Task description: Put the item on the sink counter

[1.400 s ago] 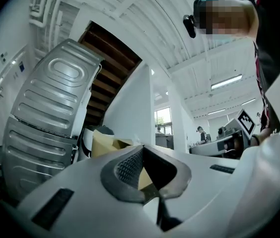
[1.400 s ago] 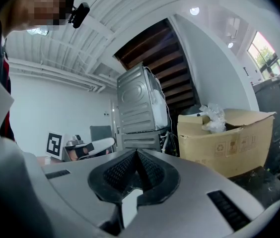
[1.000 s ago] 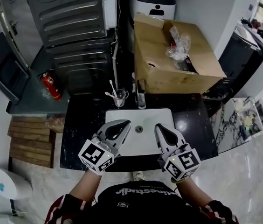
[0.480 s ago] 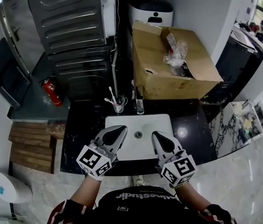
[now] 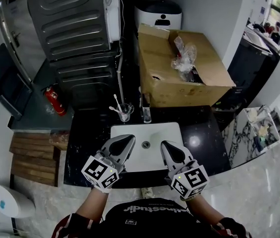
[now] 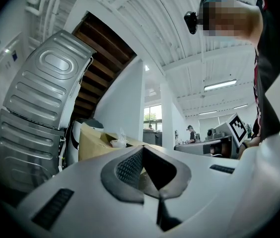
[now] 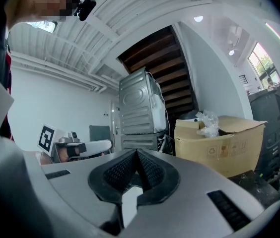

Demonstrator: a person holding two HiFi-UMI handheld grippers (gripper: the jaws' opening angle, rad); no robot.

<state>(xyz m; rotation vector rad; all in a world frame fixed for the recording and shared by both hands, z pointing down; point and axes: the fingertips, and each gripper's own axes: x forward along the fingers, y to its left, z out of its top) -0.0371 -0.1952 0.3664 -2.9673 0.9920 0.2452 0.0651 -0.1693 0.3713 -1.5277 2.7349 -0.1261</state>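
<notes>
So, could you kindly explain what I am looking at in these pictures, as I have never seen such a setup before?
There is no robot here: a person holds a two-jaw gripper in each hand. The top-down picture comes from a camera on the person's head. In it the left gripper and the right gripper hang over a white sink set in a dark counter. The other two pictures come from a camera riding on each gripper, looking along its jaws. Both pairs of jaws are closed and hold nothing. At the back of the counter stand a cup with toothbrushes and what looks like a tap. Behind them are a cardboard box and a washing machine.
</notes>
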